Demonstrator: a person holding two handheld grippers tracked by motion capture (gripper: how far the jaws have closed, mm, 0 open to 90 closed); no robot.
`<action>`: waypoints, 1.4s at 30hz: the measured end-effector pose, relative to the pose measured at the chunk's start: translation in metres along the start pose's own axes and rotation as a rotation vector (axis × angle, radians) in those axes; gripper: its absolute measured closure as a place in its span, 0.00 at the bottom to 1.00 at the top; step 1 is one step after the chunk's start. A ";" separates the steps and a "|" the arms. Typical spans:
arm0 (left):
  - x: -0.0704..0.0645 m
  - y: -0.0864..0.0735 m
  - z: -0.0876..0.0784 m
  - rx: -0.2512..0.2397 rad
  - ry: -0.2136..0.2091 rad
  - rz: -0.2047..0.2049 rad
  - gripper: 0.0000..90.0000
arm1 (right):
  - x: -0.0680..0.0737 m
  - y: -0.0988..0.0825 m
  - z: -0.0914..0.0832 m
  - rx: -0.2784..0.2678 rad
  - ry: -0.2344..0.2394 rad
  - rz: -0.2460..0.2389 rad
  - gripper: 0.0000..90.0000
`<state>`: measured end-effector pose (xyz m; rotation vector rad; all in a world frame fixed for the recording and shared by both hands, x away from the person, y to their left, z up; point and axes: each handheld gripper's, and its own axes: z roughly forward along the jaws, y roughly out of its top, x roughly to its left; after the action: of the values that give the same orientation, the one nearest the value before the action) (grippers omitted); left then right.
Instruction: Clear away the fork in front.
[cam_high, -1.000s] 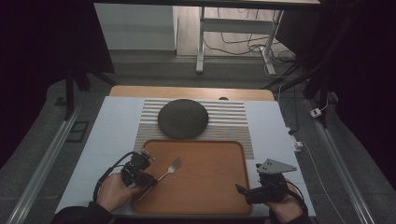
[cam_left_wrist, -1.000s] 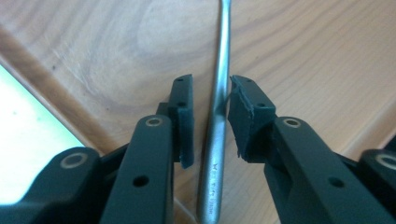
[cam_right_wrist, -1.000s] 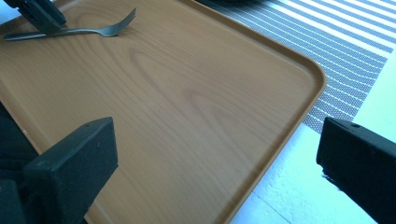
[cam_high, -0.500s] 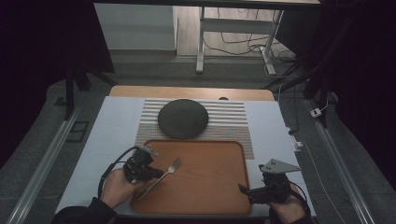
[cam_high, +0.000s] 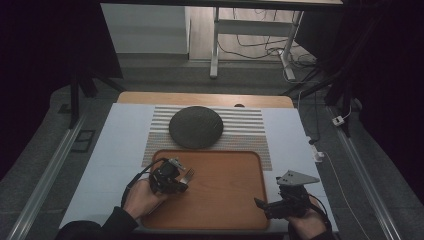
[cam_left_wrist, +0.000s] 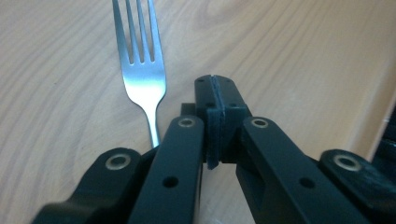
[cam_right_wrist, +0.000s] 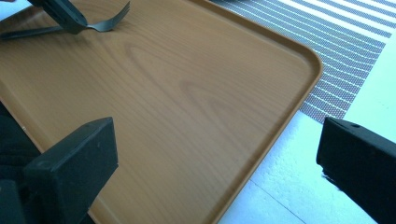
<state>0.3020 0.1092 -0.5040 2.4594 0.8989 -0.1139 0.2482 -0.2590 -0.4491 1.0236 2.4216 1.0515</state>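
The fork (cam_left_wrist: 140, 70) lies on the wooden tray (cam_high: 225, 200), near-left part. The left gripper (cam_left_wrist: 215, 100) sits just beside it, fingers clenched on nothing — seemingly a missed or finished grasp. The right gripper (cam_right_wrist: 210, 154) hovers spread wide over the tray's right edge. Next: reopen, straddle the handle.

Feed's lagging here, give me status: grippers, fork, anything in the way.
Left gripper shut, beside the fork, not on it. Right gripper open over tray. Fork flat on tray. Nothing in the way.
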 end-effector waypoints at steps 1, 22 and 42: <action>0.001 0.000 0.002 0.007 0.003 0.000 0.99 | 0.000 0.000 0.000 0.001 0.001 -0.001 0.00; 0.029 -0.010 -0.003 0.001 0.053 -0.087 0.99 | 0.000 0.000 0.001 0.011 0.008 -0.004 0.00; 0.069 -0.029 -0.022 -0.006 0.110 -0.243 0.98 | -0.001 0.000 0.002 0.014 0.011 -0.002 0.00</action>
<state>0.3354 0.1788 -0.5141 2.3608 1.2429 -0.0603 0.2497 -0.2584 -0.4500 1.0225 2.4415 1.0435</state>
